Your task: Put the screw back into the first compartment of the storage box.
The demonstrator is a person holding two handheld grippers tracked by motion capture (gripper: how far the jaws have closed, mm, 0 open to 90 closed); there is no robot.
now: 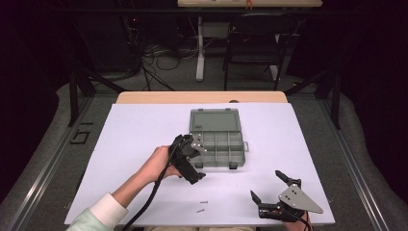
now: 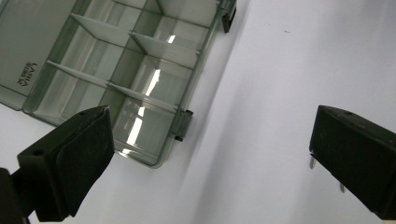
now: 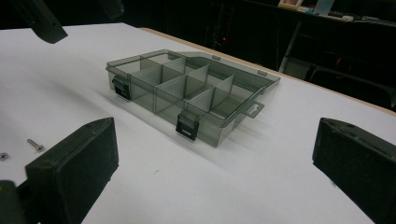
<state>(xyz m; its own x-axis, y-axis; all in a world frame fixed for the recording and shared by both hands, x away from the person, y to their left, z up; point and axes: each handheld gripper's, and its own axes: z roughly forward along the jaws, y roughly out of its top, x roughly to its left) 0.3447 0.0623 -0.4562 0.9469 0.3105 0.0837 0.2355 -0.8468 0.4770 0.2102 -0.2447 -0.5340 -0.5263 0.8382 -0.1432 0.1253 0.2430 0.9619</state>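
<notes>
High view: A grey compartment box [image 1: 217, 139] lies open on the white counter [image 1: 134, 130], its lid folded flat on the far side of the tray. The left tongs [image 1: 192, 161] hang just beside the box's near-left corner, held in the person's left hand [image 1: 159, 166], their jaws apart and clamped on nothing. The right tongs [image 1: 269, 192] sit well to the near-right of the box at the counter's near edge, jaws likewise spread wide and empty. Two small screws [image 1: 202, 206] lie loose on the counter, near of the box and between the two tongs.

Left gripper view: The box [image 2: 126, 79] shows from above with its dividers; every compartment visible appears empty. A black latch [image 2: 183, 125] stands on the box's near wall. The screws [image 2: 313, 162] peek out at the edge of one jaw, apart from the box.

Right gripper view: The box [image 3: 187, 93] stands ahead of the open jaws, two latches on its near wall. One screw [image 3: 35, 145] lies to the left of the box, beside a jaw; a second is barely visible at the frame edge.

Assessment: The work appears to stand at its opening step, with the box open and nothing loaded. The next move likely calls for one of the tongs to descend on a screw, close squarely across its shank, and carry it over a compartment. The screws are small and lie flat, so a precise, low approach is required.
</notes>
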